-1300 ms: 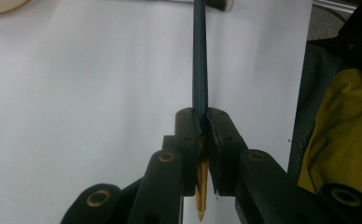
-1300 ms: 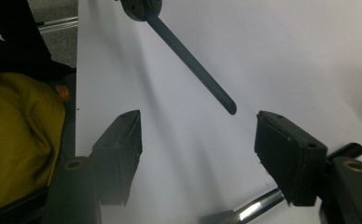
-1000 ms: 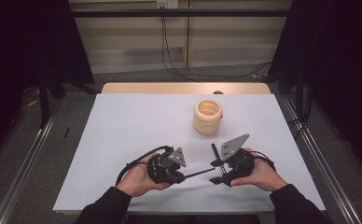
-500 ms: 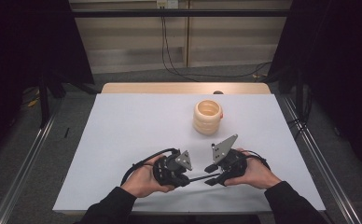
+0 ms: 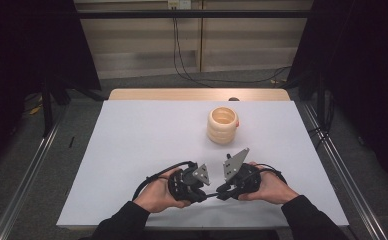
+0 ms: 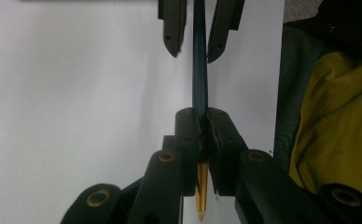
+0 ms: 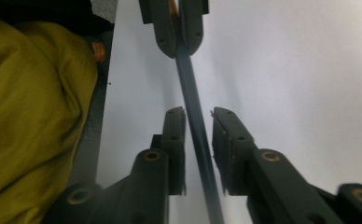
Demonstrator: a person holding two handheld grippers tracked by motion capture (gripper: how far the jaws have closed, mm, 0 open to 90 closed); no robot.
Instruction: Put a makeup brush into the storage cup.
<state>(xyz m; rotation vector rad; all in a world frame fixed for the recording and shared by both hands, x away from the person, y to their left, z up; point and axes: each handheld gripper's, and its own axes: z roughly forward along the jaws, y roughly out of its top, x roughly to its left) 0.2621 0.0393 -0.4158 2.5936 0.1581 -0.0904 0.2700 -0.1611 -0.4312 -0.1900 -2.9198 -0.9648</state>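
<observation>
At the near edge of the white table, we see both hands close together, their grippers pointing at each other. The left gripper, held in the left hand, is clenched on a dark pencil: in the left gripper view its jaws press tight on the shaft, and the pencil's yellowish pointed tip sticks out toward the camera below them. From there the pencil runs straight away to the right gripper, whose two jaws stand on either side of the shaft with a small gap.

In the high view the pencil shows as a thin dark line bridging the two grippers, lying about level just above the table. The right gripper sits in the right hand. Its jaws have just been closing, with the pencil between them. In the right gripper view they flank the shaft without yet pressing on it, light showing on both sides.

Farther back, to the right of centre, stands a cream ribbed cup, well apart from the hands.
</observation>
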